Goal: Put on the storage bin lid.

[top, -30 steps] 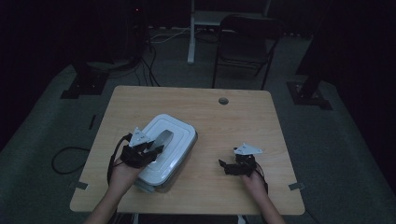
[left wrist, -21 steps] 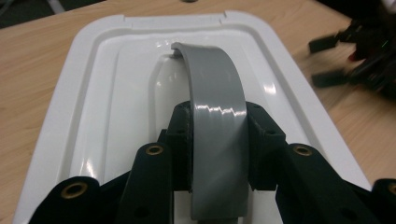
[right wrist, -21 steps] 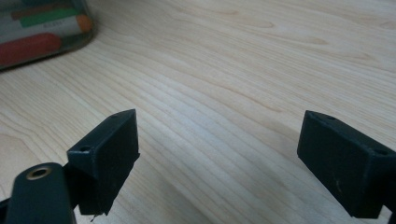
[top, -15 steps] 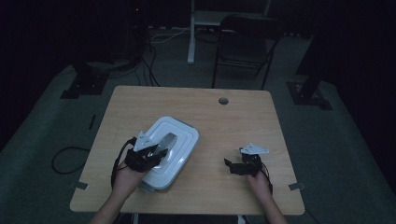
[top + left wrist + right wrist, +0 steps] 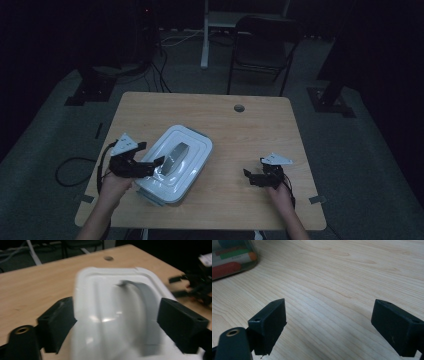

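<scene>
A white lidded box [image 5: 190, 145] with a grey handle [image 5: 176, 155] on its lid lies left of the middle of the wooden table [image 5: 260, 130]. My left gripper [image 5: 159, 164] is at the box's near left end. Its jaws have just been opening and stand apart with nothing pressed between them. In the left gripper view the blurred lid [image 5: 110, 290] and handle [image 5: 147, 305] lie just beyond my left gripper [image 5: 116, 315]. My right gripper [image 5: 248, 176] hovers open above bare wood to the right of the box, and the right gripper view shows my right gripper [image 5: 329, 315] empty.
In the right gripper view the box's clear wall [image 5: 232, 257] shows coloured markers inside. A round cable hole [image 5: 239, 108] sits near the table's far edge. A folding chair [image 5: 260, 45] and floor cables [image 5: 165, 65] lie beyond the table.
My left gripper has drawn back off the lid's handle toward the box's near left end, and its jaws have opened. The right gripper has hardly moved.
</scene>
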`<state>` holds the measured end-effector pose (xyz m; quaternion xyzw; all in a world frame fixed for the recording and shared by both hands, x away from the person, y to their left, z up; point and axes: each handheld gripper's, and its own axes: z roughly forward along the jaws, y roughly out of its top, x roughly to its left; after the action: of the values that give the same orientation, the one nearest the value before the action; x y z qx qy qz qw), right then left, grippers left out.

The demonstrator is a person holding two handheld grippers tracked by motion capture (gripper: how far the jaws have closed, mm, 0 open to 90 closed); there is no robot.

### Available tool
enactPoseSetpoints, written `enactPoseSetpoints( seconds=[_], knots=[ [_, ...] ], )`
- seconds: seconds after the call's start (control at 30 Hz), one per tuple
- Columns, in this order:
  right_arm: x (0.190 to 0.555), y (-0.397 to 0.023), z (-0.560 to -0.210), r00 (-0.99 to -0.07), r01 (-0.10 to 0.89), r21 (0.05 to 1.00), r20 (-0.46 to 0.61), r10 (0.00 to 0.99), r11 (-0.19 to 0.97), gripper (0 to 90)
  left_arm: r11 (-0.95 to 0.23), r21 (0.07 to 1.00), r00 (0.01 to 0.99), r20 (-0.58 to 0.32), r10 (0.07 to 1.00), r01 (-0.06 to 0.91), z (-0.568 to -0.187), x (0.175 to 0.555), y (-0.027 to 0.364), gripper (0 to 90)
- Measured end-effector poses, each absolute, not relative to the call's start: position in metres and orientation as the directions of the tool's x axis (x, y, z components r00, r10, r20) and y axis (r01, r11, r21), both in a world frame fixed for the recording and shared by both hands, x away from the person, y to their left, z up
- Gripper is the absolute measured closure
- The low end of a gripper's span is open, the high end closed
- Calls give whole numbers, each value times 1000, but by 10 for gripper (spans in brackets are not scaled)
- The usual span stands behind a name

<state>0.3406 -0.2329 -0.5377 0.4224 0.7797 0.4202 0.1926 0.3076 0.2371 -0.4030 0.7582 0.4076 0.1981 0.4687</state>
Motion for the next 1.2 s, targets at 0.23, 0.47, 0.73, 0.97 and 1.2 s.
enactPoseSetpoints(
  seconds=[0.23, 0.47, 0.73, 0.97, 1.2],
  knots=[
    [341, -232, -539, -571, 501, 814, 56, 819, 294, 125, -180, 892, 514, -67, 855, 415, -432, 334, 267, 6],
    [340, -231, -541, -576, 503, 809, 53, 816, 303, 125, -118, 892, 430, -92, 898, 436, -464, 353, 293, 6],
    [340, -231, -542, -574, 507, 807, 55, 817, 302, 125, -126, 843, 367, -89, 926, 523, -501, 362, 306, 6],
    [341, -233, -541, -563, 510, 810, 58, 824, 292, 125, -148, 817, 393, -103, 914, 558, -524, 358, 294, 6],
    [341, -233, -542, -560, 514, 806, 55, 827, 294, 125, -191, 815, 424, -73, 903, 547, -529, 352, 279, 13]
  ],
)
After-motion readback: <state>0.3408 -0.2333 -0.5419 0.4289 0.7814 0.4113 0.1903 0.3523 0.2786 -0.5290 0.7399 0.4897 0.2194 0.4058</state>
